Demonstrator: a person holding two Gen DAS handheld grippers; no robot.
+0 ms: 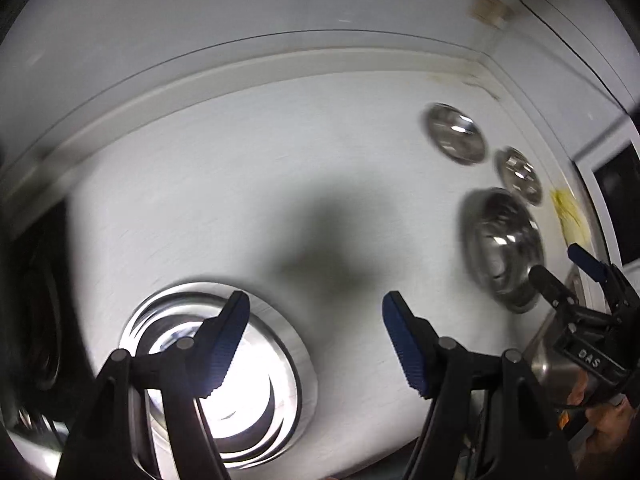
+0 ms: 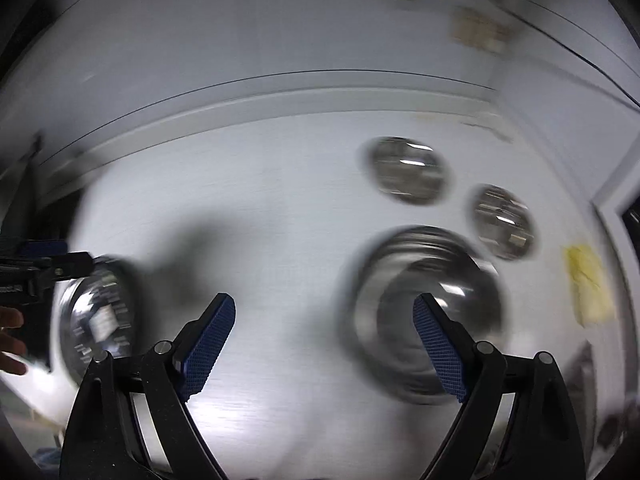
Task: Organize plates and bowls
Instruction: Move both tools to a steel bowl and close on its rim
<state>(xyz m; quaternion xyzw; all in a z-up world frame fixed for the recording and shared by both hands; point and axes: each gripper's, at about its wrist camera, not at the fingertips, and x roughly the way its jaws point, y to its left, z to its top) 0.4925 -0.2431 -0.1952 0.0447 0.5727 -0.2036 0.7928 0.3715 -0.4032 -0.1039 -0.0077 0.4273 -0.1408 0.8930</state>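
A stack of steel plates (image 1: 260, 380) lies on the white table under my left gripper (image 1: 316, 340), which is open and empty above its right side. A large steel bowl (image 1: 500, 248) sits at the right, with two small steel bowls (image 1: 456, 134) (image 1: 520, 176) behind it. My right gripper (image 1: 560, 268) shows open at the bowl's near edge. In the right wrist view my right gripper (image 2: 324, 344) is open and empty, with the large bowl (image 2: 424, 300) behind its right finger. The small bowls (image 2: 408, 170) (image 2: 504, 222) lie beyond. The plate stack (image 2: 96, 312) is at the left, below the left gripper (image 2: 44, 256).
A raised white ledge (image 1: 280, 68) and a wall bound the table's far side. A yellow cloth (image 1: 570, 216) lies at the right edge, also in the right wrist view (image 2: 588, 288). A dark opening (image 1: 618, 208) is at the far right. Both views are motion-blurred.
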